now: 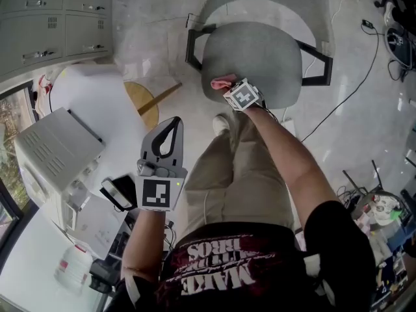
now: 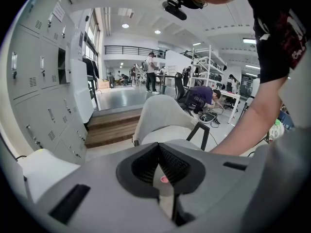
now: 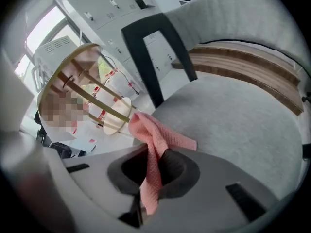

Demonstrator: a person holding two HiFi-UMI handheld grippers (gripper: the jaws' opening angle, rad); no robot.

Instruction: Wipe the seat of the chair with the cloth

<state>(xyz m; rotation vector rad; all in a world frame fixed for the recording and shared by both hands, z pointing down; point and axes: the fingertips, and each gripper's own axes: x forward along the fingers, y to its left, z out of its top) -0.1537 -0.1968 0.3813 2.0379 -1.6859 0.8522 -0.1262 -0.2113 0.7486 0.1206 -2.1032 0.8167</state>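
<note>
The pink cloth [image 3: 156, 142] is clamped in the right tongs [image 3: 154, 168]. A narrow strip runs down between the jaws, and a loose fold bunches in front of them. It sits at the near edge of the grey seat [image 3: 233, 125], on the side of the black armrest [image 3: 151, 47]. We cannot tell whether the fold presses on the fabric or hangs just above it.

The grip is our main worry. Only a thin band of cloth is pinched, and the seat's upholstery looks rough enough to drag on it. A firm stroke could therefore pull the cloth out of the jaws, or roll the fold under them. We would then be rubbing the seat with the hard jaw tips rather than the cloth. The bunch is also small, so each pass would probably cover only a narrow stripe and could leave gaps.

A stroke that runs wide to that side could catch the cloth on the armrest.

The left tongs [image 1: 170, 125] are well apart from the chair [image 1: 273, 18], over the floor [image 1: 364, 129]. Their jaws are together on nothing. Nothing braces the chair, so a hard push might shift it away from us.
</note>
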